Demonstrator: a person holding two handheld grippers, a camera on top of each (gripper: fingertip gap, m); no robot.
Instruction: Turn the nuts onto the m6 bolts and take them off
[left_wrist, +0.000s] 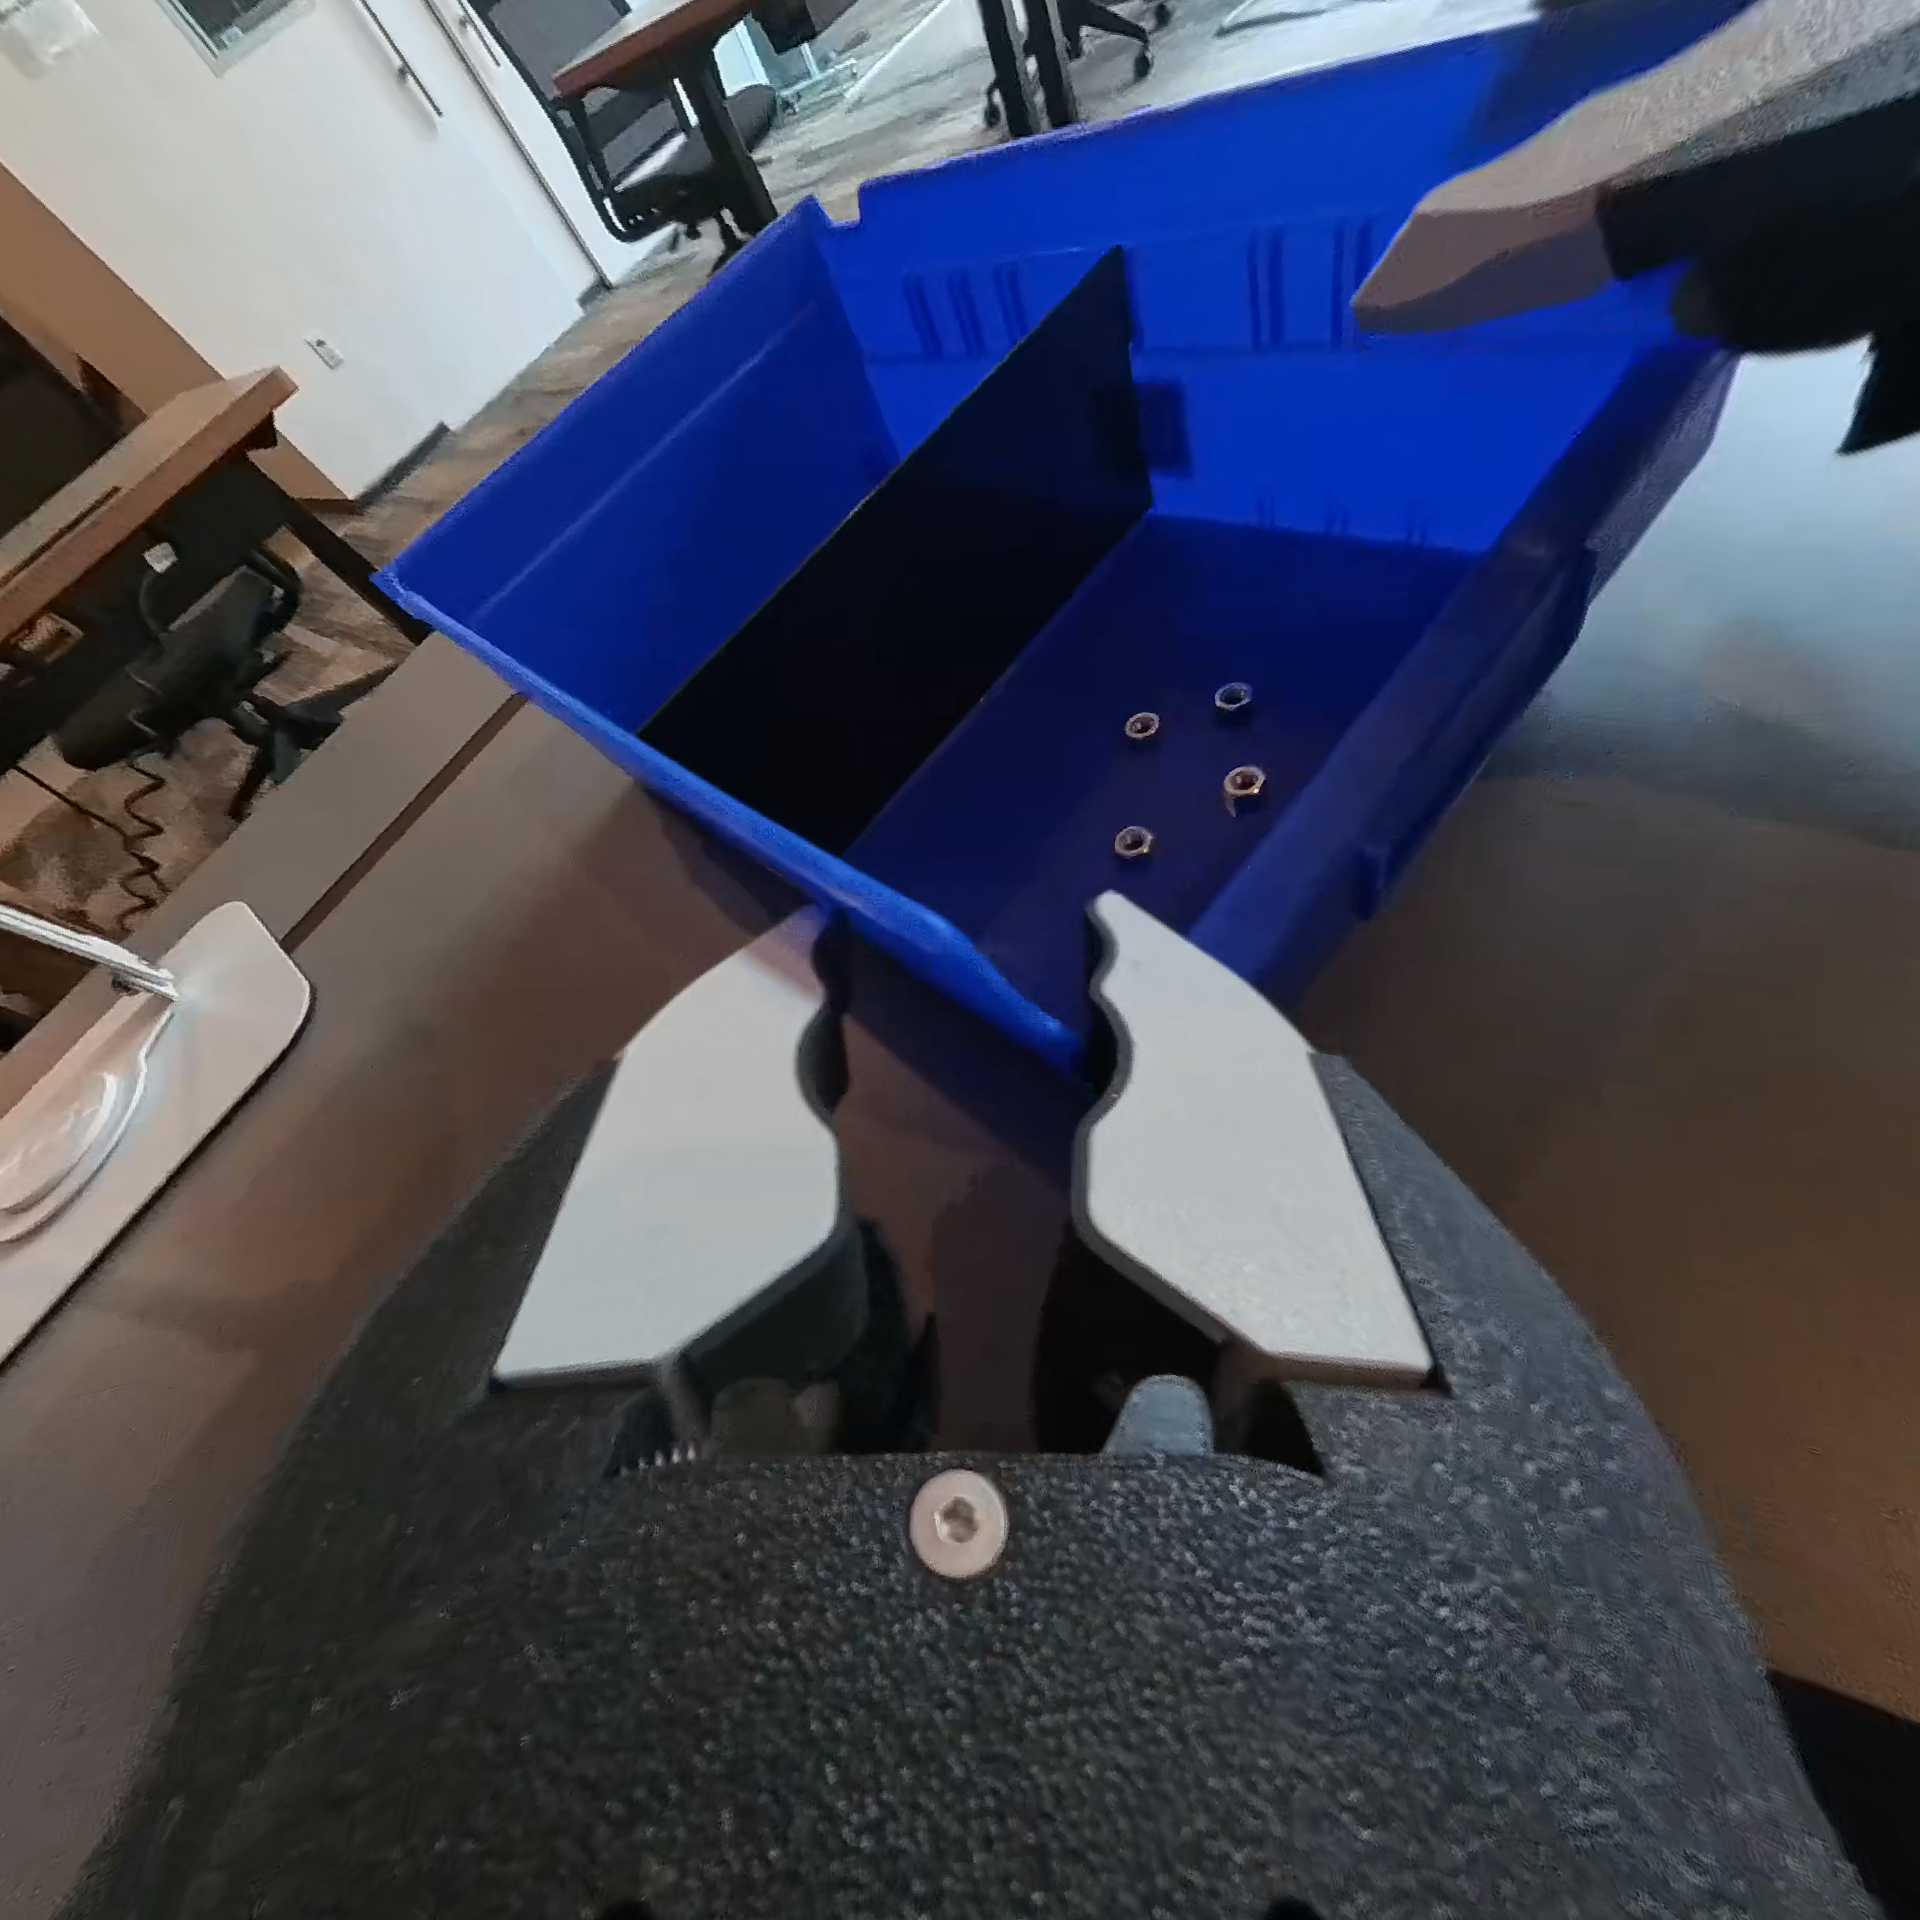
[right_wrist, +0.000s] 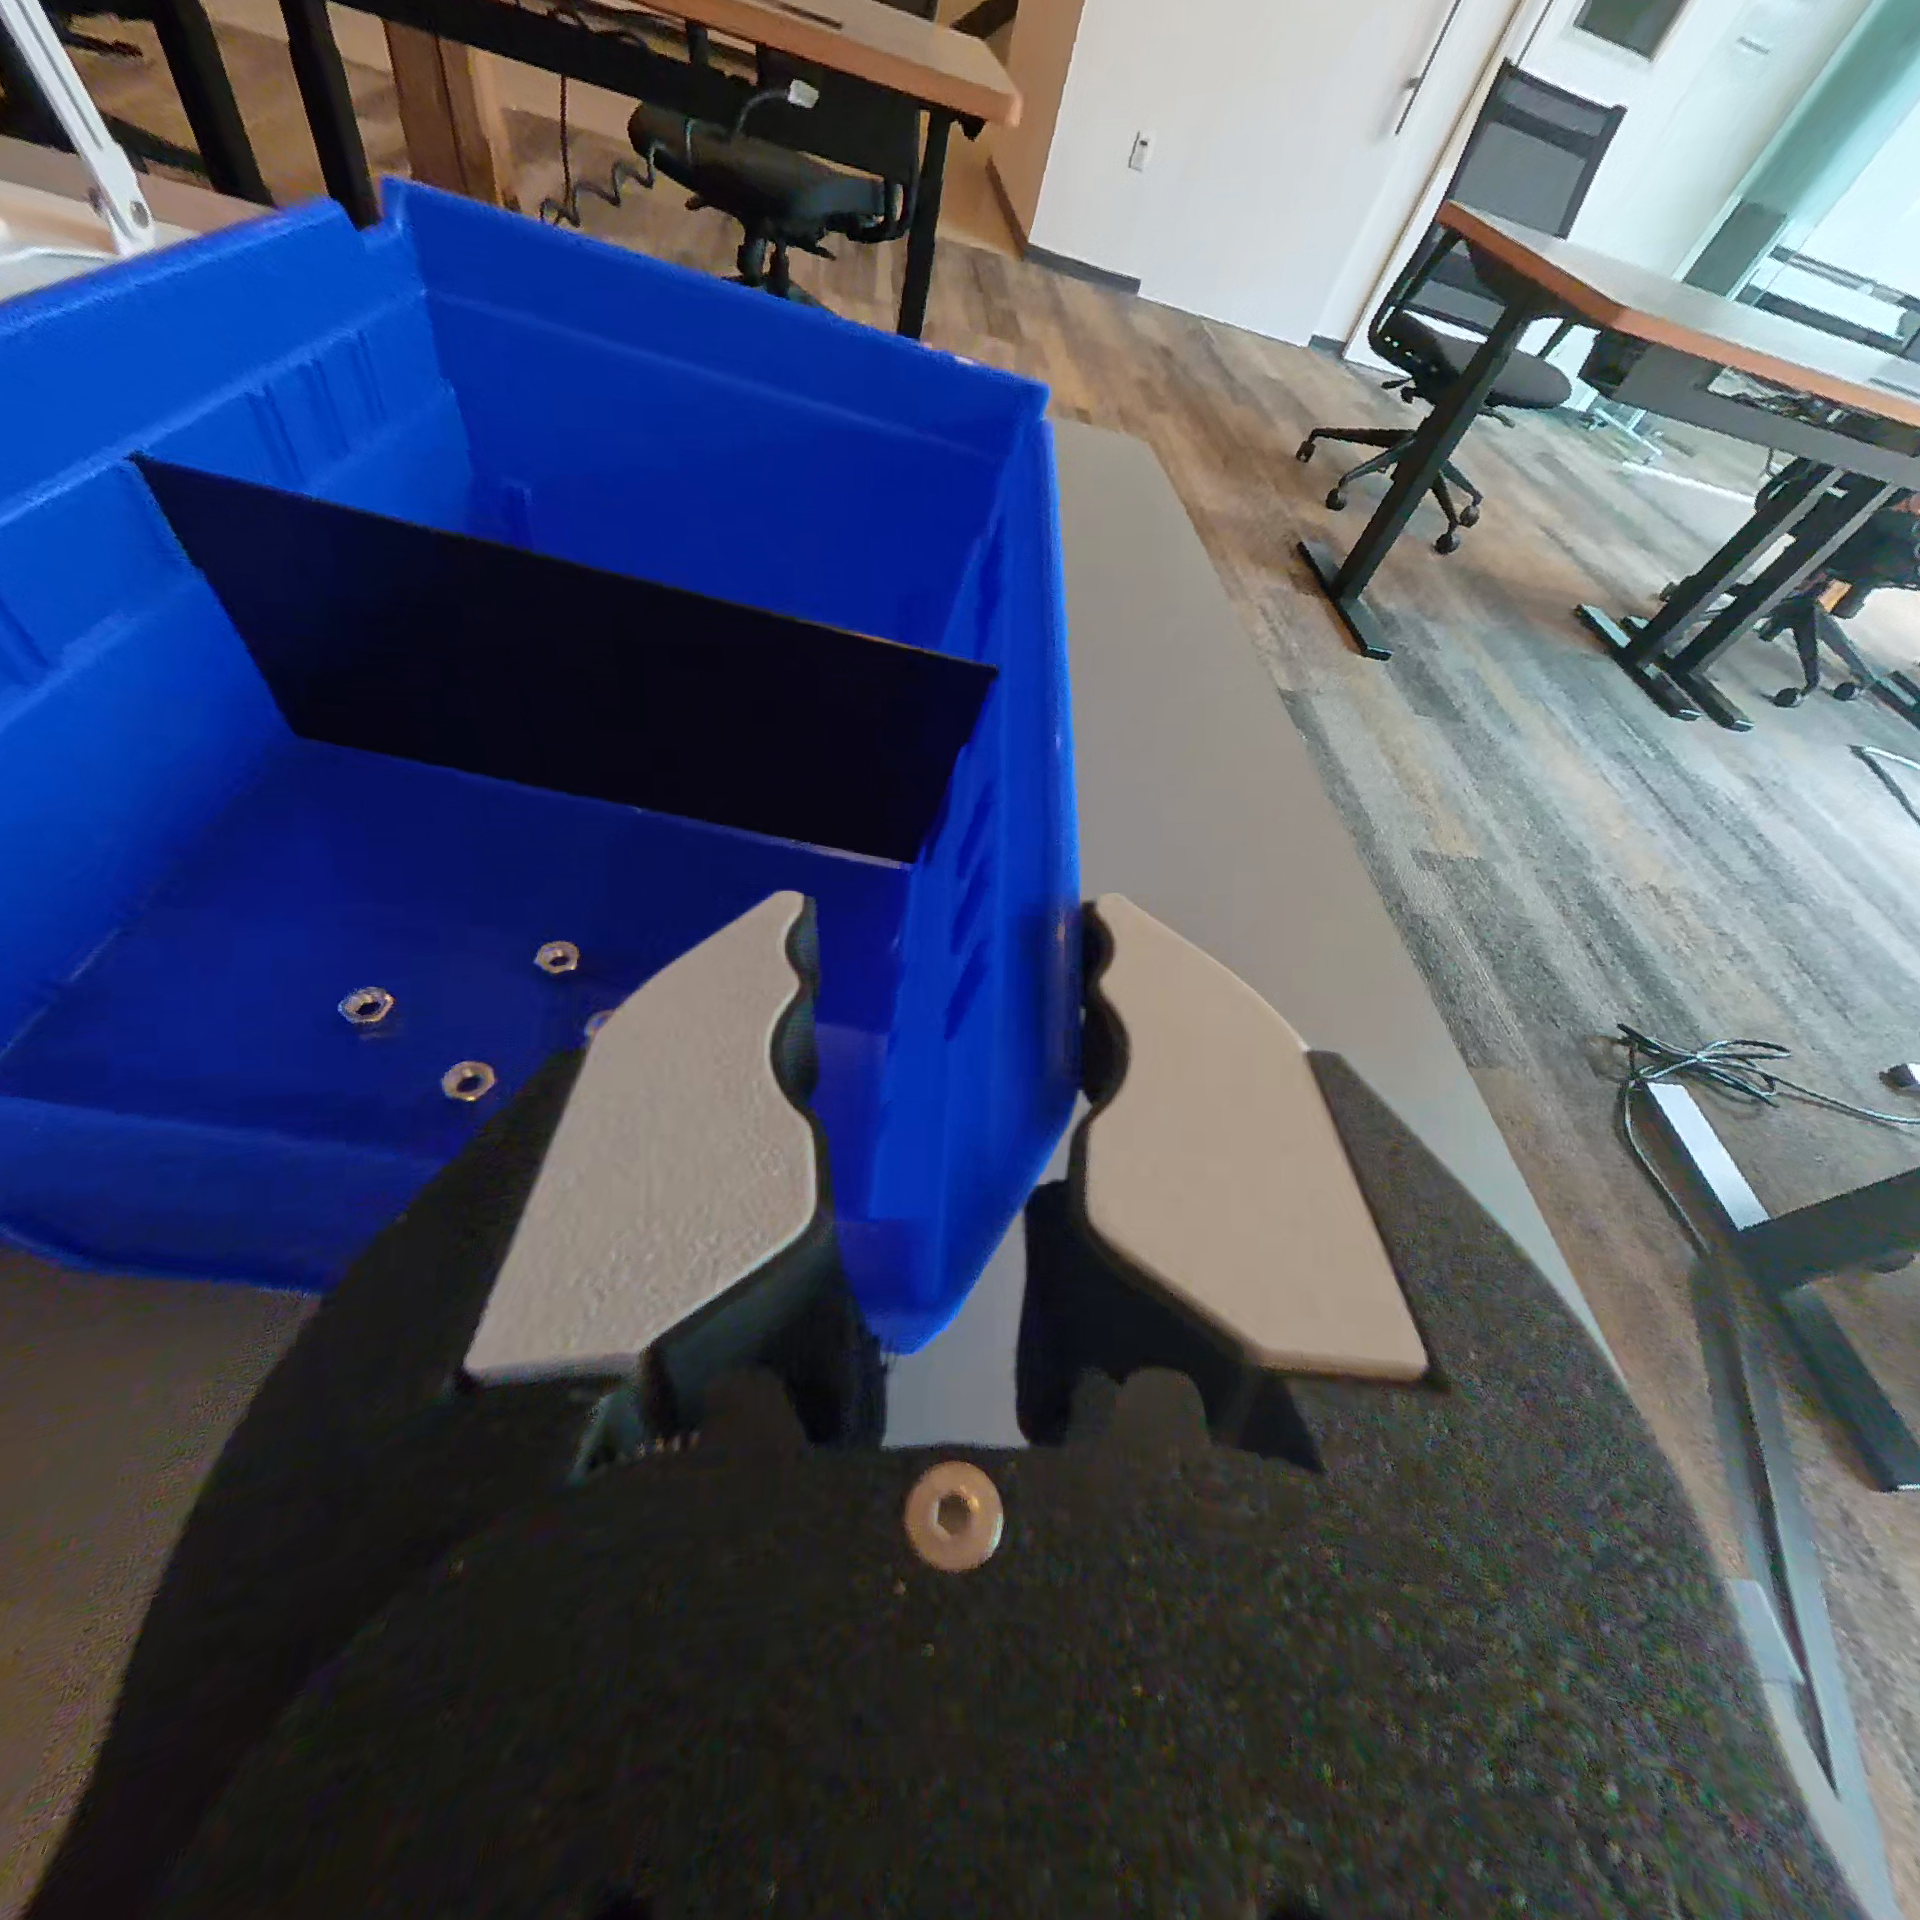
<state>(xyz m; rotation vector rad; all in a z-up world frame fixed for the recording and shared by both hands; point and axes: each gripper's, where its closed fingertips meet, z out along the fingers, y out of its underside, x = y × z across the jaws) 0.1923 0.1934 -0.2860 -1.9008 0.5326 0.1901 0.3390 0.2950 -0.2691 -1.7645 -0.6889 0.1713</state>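
A blue bin (left_wrist: 644, 520) stands on the dark table, split by a black divider (left_wrist: 935, 540). Several small hex nuts (left_wrist: 1240, 779) lie on the floor of its near compartment. No bolts show. My left gripper (left_wrist: 956, 935) is open and straddles the bin's near wall close to a corner, which runs slantwise between its fingers. My right gripper (right_wrist: 945, 925) is open astride the bin's side wall (right_wrist: 997, 831). Its right pad is at the outer face and its left finger (right_wrist: 707, 1039) is inside with a gap. The nuts (right_wrist: 366, 1006) and the divider (right_wrist: 623, 665) also show in the right wrist view. The right gripper shows at the top right of the left wrist view (left_wrist: 1507, 260).
A silver base plate (left_wrist: 156, 1039) lies on the table to the left of the bin. The table's edge (right_wrist: 1299, 831) runs close to the right of the bin, with floor below. Desks and office chairs (right_wrist: 1455, 395) stand farther off.
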